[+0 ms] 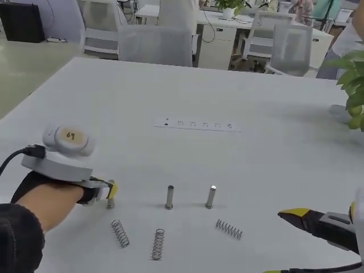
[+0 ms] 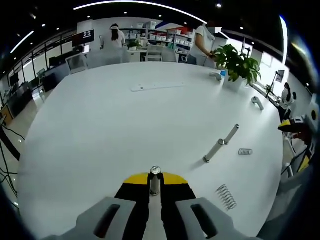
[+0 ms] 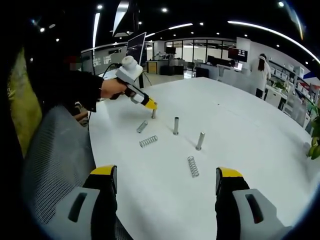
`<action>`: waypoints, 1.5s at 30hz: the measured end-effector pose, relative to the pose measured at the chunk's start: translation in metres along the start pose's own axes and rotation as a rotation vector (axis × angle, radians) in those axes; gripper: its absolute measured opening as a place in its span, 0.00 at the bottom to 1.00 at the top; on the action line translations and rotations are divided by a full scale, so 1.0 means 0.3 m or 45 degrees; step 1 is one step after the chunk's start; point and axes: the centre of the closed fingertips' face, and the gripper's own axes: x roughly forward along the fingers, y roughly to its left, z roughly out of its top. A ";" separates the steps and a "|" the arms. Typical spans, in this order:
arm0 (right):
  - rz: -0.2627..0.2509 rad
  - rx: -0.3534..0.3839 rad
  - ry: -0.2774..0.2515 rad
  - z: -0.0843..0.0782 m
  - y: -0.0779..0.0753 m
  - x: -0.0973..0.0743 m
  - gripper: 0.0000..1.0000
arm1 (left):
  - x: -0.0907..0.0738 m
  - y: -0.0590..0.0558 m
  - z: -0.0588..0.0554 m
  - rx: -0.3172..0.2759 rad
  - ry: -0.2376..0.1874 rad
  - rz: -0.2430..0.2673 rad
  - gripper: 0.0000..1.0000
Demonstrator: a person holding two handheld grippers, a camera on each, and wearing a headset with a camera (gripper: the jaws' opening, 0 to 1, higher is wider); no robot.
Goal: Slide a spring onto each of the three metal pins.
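Observation:
Three short metal pins stand upright in a row on the white table. My left gripper is shut on the leftmost pin, which sits between its yellow-tipped jaws. The middle pin and right pin stand free. Three springs lie flat in front of the pins: a left spring, a middle spring and a right spring. My right gripper hovers open at the lower right, empty, with the right spring ahead of its jaws.
A flush socket strip lies in the table beyond the pins. A potted plant stands at the right edge. Grey chairs line the far side, and a mesh chair is near the front edge.

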 end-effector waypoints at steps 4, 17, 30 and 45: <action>0.000 -0.001 0.002 0.000 0.000 -0.001 0.80 | 0.006 -0.015 0.008 0.000 -0.016 -0.007 0.00; 0.007 -0.006 0.010 0.000 0.003 0.005 0.80 | 0.024 -0.051 0.008 -0.014 -0.013 -0.036 0.00; 0.007 -0.009 0.007 0.001 0.008 0.000 0.80 | 0.023 -0.069 0.001 0.013 -0.052 -0.035 0.00; 0.012 -0.015 0.005 0.005 0.013 0.002 0.79 | 0.019 -0.073 -0.007 0.044 -0.062 -0.039 0.00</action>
